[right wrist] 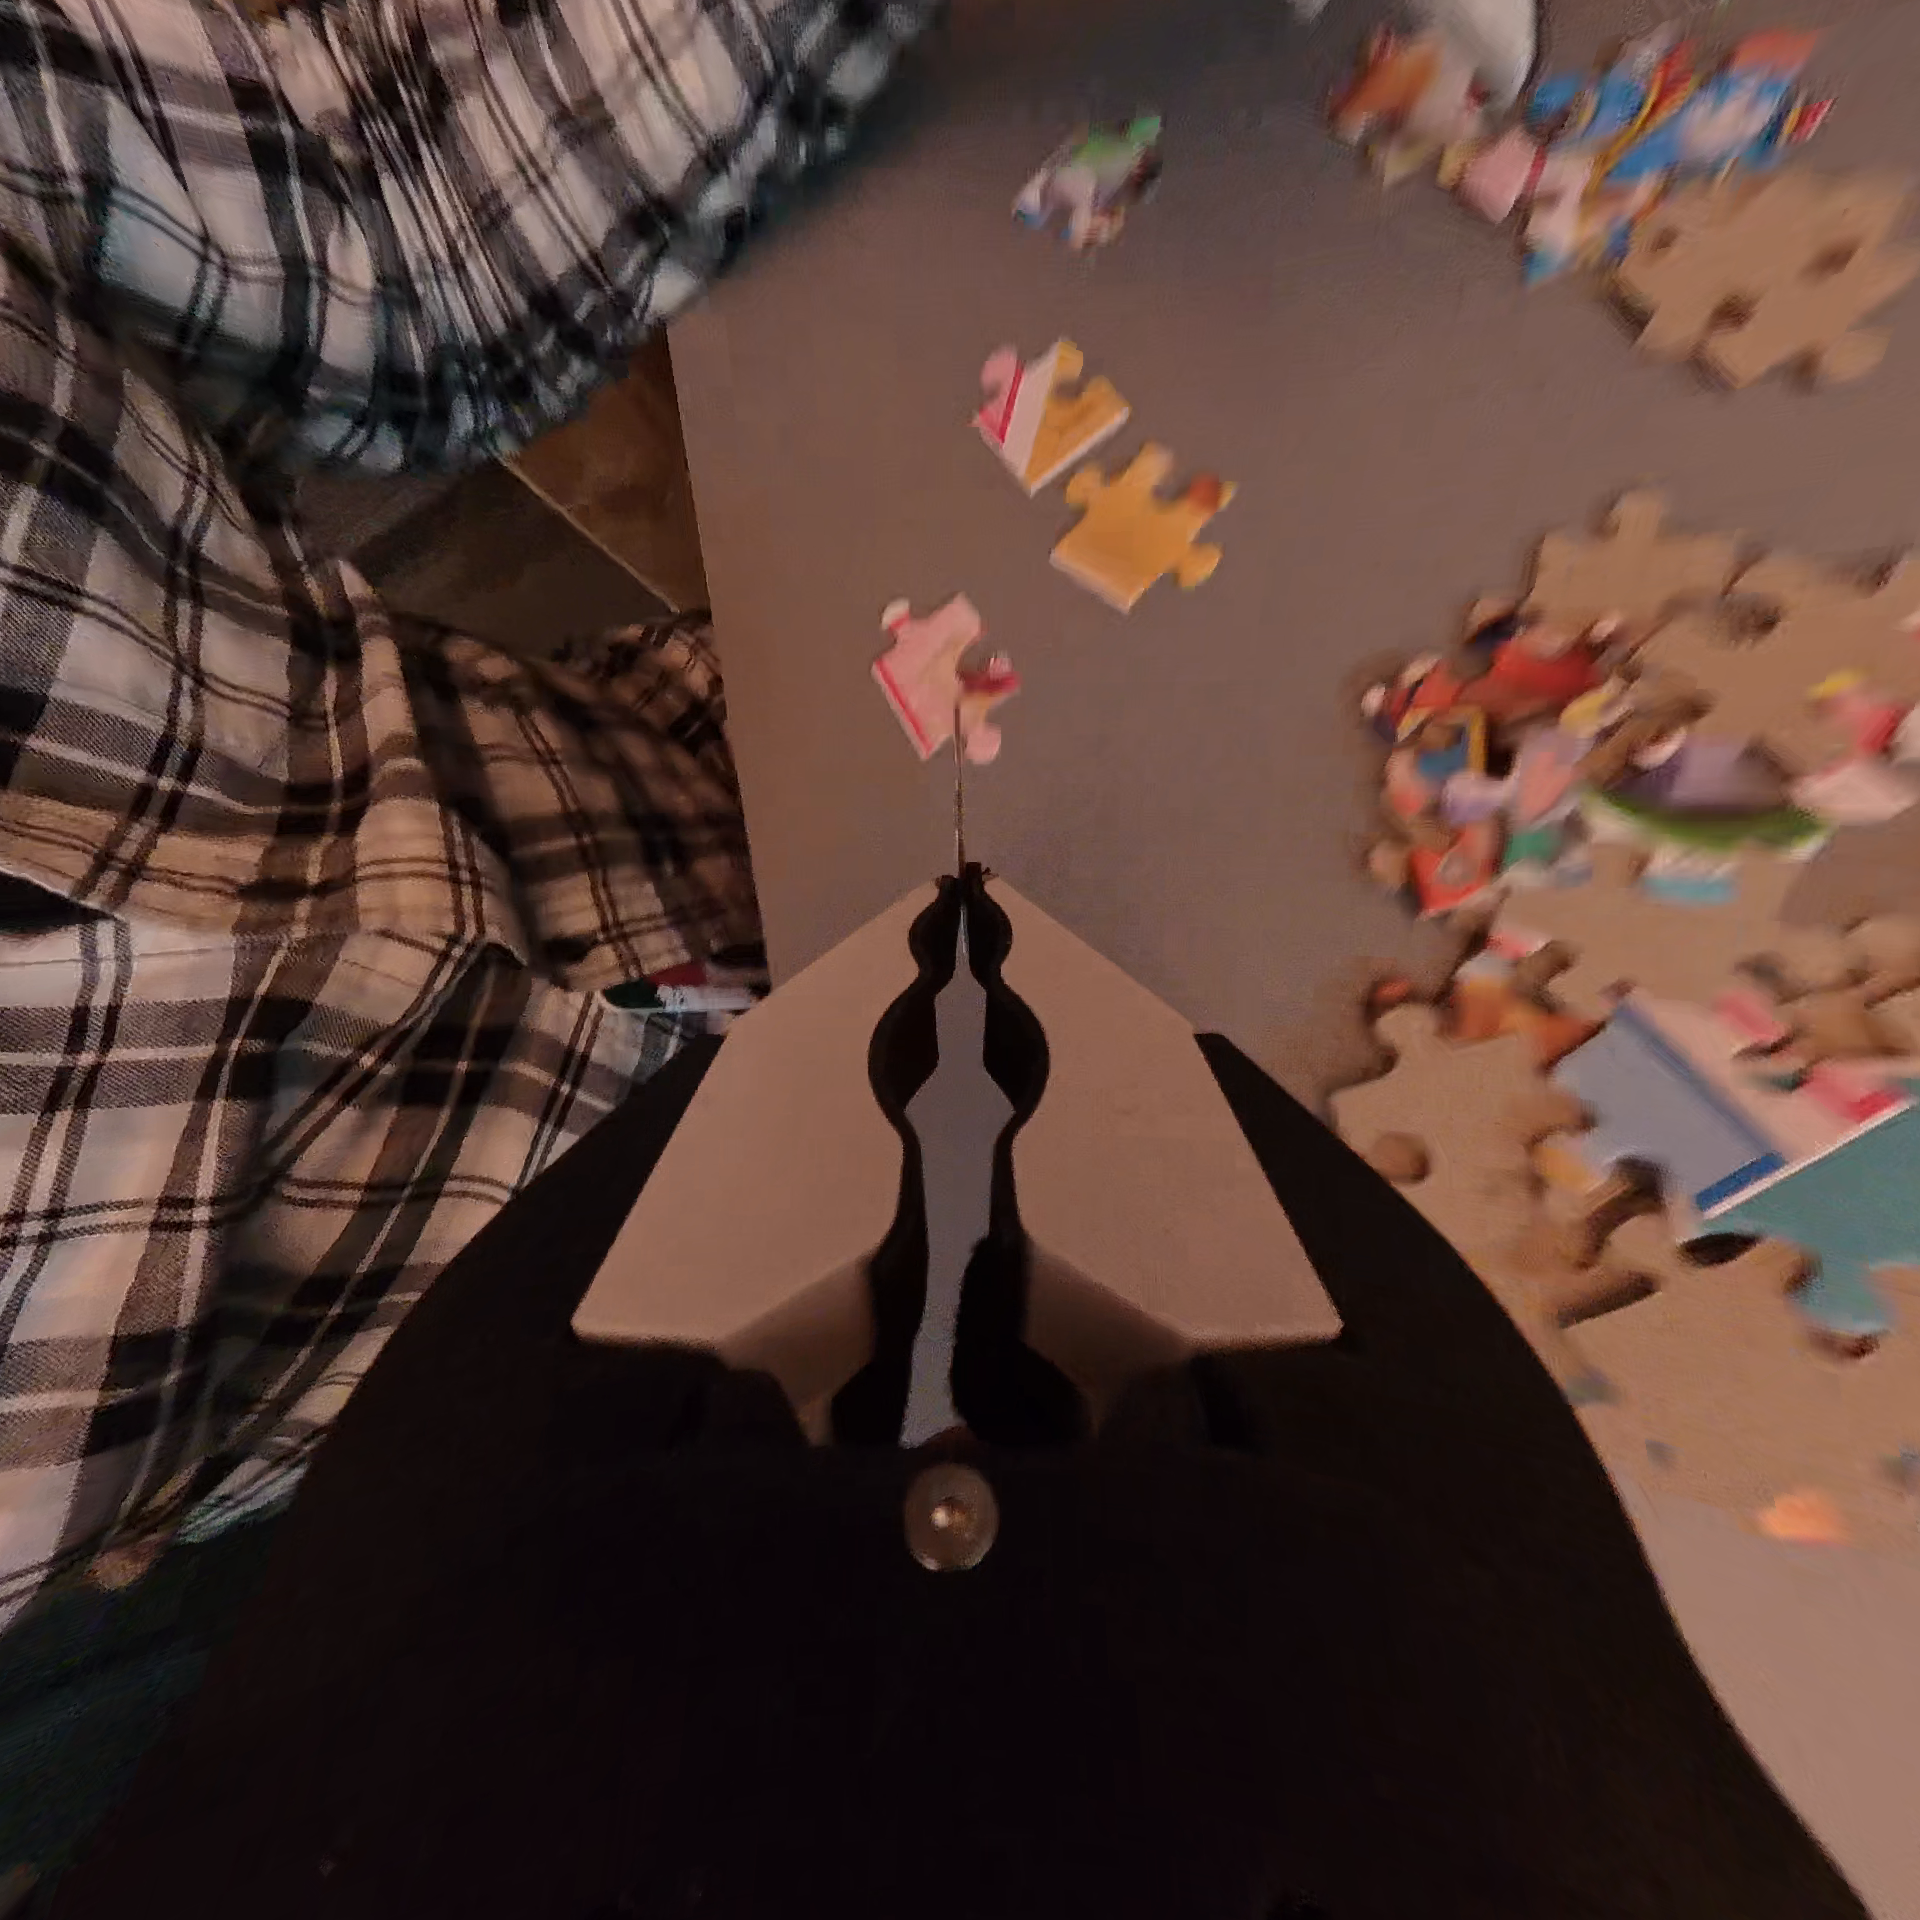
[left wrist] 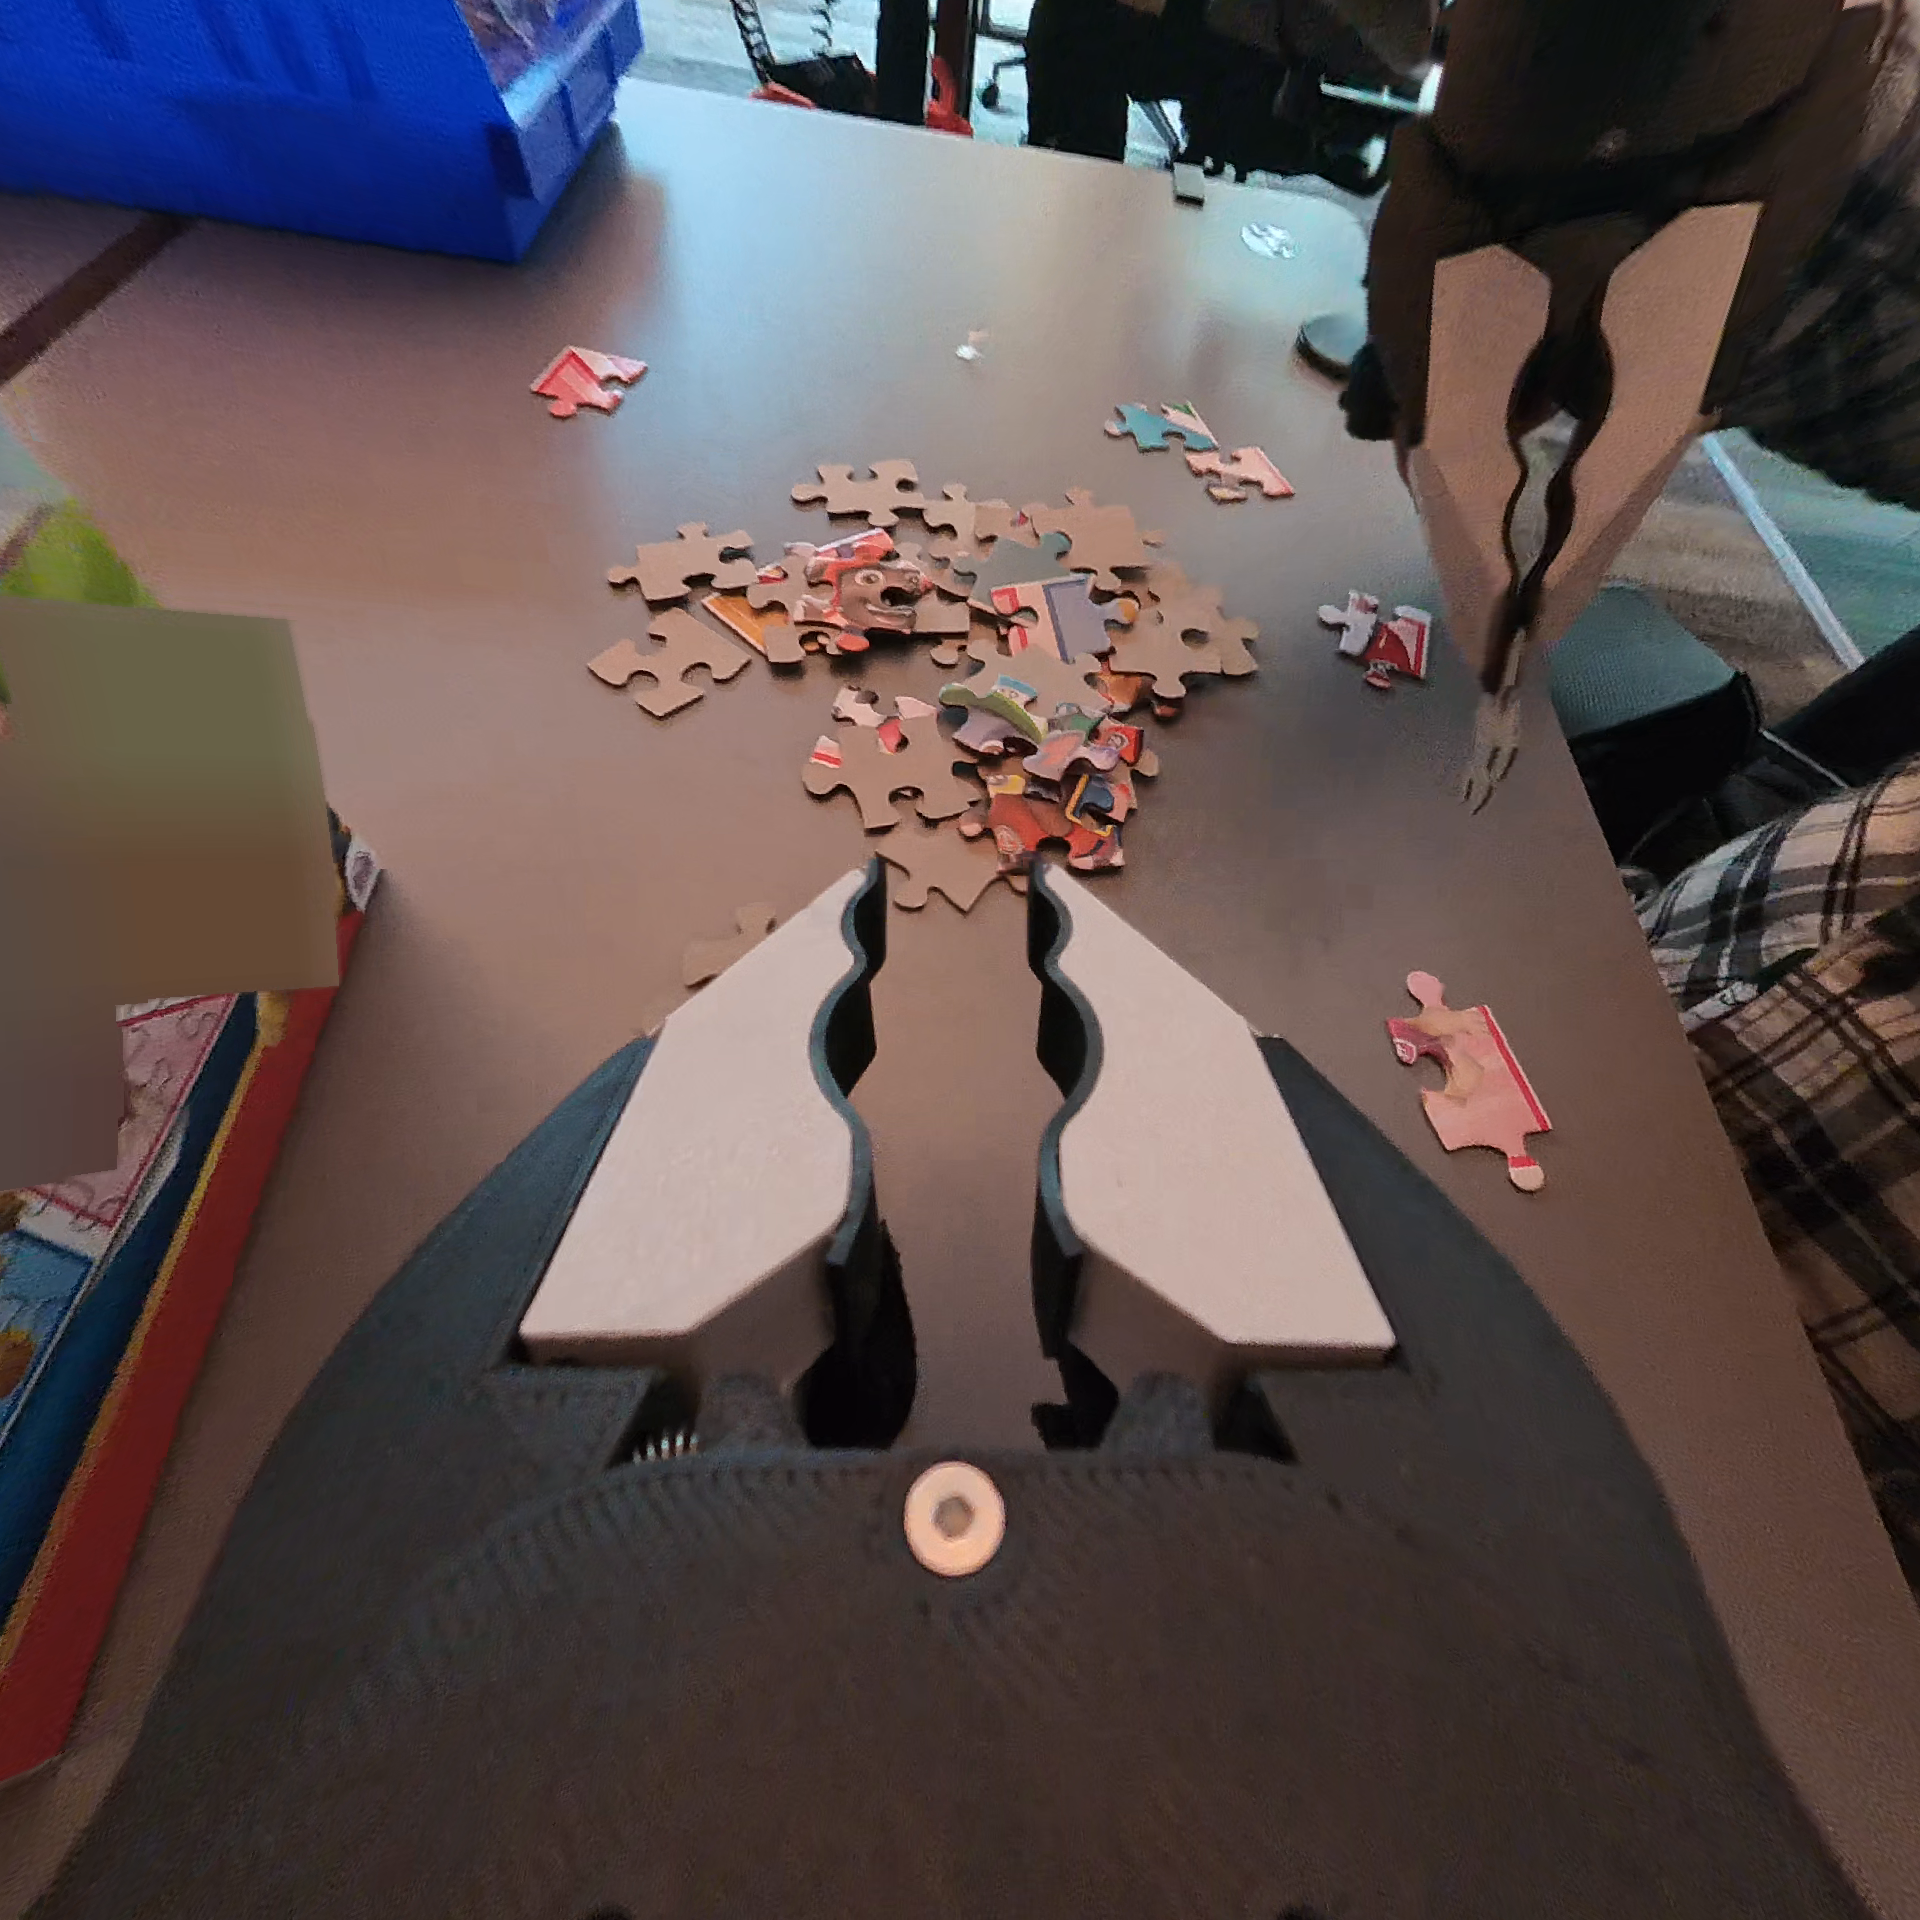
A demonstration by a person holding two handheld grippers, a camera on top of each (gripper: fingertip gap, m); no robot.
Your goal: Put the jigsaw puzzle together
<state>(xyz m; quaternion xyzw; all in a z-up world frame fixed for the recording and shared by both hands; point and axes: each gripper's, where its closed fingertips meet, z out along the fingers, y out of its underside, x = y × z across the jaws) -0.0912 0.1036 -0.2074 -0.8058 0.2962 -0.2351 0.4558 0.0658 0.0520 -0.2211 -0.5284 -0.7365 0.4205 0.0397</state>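
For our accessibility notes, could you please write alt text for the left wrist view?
The open left gripper hovers low over a brown table, pointing at a heap of jigsaw pieces, many face down. The right gripper hangs at upper right, shut on a thin piece seen edge-on. Loose pieces lie around; a blue bin stands at far left.

pile [right wrist: 1662, 790]: motion-blurred, right wrist | held piece [right wrist: 958, 800]: edge-on, face unreadable | blue bin [left wrist: 312, 114]: cropped top-left | box [left wrist: 125, 1247]: partly mosaicked

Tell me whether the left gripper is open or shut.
Open. In the left wrist view the left gripper shows a clear gap between its fingers, with bare table visible through it and nothing held, just short of the puzzle pile.
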